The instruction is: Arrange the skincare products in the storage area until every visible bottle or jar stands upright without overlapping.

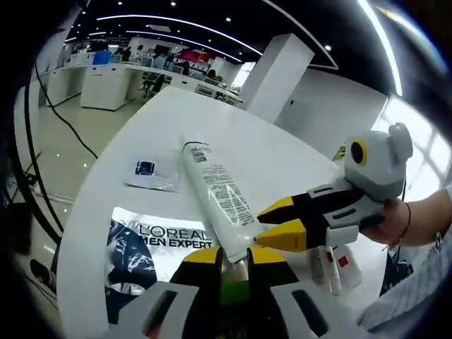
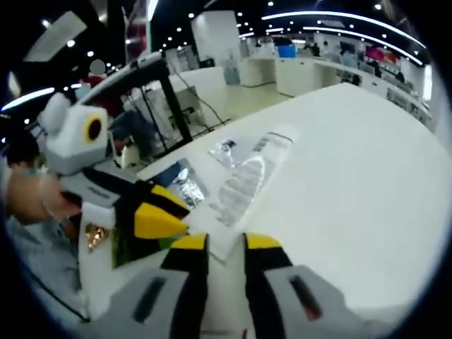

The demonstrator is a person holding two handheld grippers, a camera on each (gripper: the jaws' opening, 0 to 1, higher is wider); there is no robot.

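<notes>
A long white tube with small print lies lengthwise, its far end pointing up the white table. Its near end sits between the yellow tips of my left gripper, which is shut on it. My right gripper comes in from the right and pinches the same end from the side. In the right gripper view the tube runs away from my right gripper, with the left gripper close on the left.
A large L'Oreal Men Expert sachet lies flat left of the tube and a small blue-printed sachet lies beyond it. Small white items with red marks lie under the right gripper. The table edge curves round on the left.
</notes>
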